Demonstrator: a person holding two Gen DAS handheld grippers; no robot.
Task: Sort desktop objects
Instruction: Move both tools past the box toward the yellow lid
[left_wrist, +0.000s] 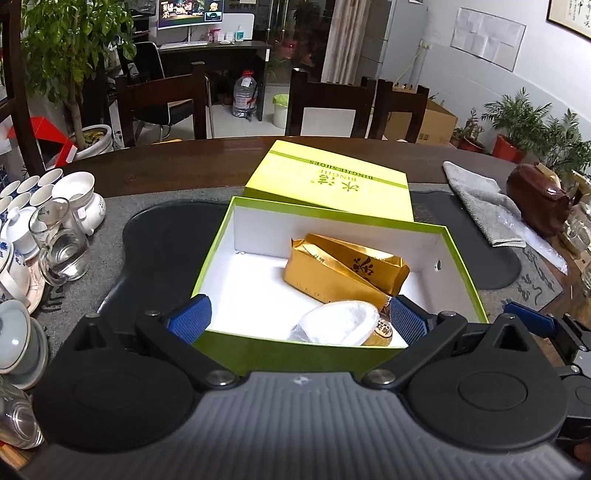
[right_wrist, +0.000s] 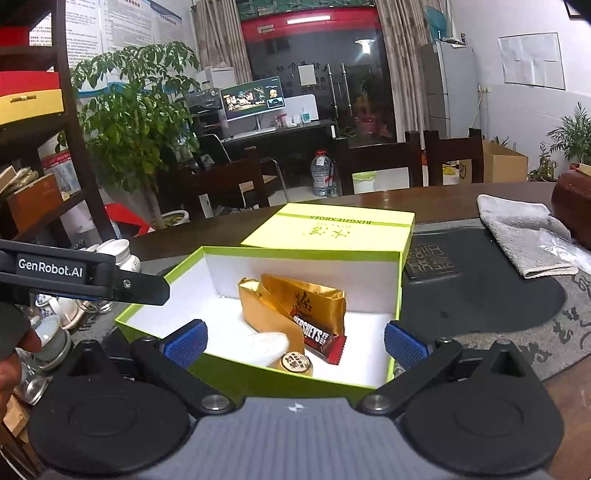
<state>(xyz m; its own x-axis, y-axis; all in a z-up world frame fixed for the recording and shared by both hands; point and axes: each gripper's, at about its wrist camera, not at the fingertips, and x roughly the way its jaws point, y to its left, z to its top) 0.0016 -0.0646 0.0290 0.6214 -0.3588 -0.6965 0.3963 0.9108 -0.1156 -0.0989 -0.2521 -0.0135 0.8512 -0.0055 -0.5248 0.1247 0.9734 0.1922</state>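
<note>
Left wrist view shows the left claw (left_wrist: 299, 317) spread wide and empty, hovering at the near wall of the green box (left_wrist: 458, 254). Right wrist view shows the right claw (right_wrist: 295, 341) just as wide, holding nothing, poised at the same near wall from further right.

Inside the box lie two gold packets (right_wrist: 295, 302), a Hershey's bar (right_wrist: 325, 341) leaning against them, a white soft pouch (left_wrist: 332, 325) and a small round gold-topped tin (right_wrist: 297, 363) at the near wall. The box lid (left_wrist: 332, 177) rests on the far rim, printed side up, so the box stands open.

Judging by this, several small items already sit gathered in the box; whether more belongs there, or only the lid remains to go on, the views do not settle.

Around it, the tabletop (left_wrist: 184, 158) carries a grey towel (left_wrist: 476, 199) and a brown teapot (left_wrist: 535, 199) at far right, and cups with a glass pitcher (left_wrist: 62, 243) crowd the left, close enough to bump.
</note>
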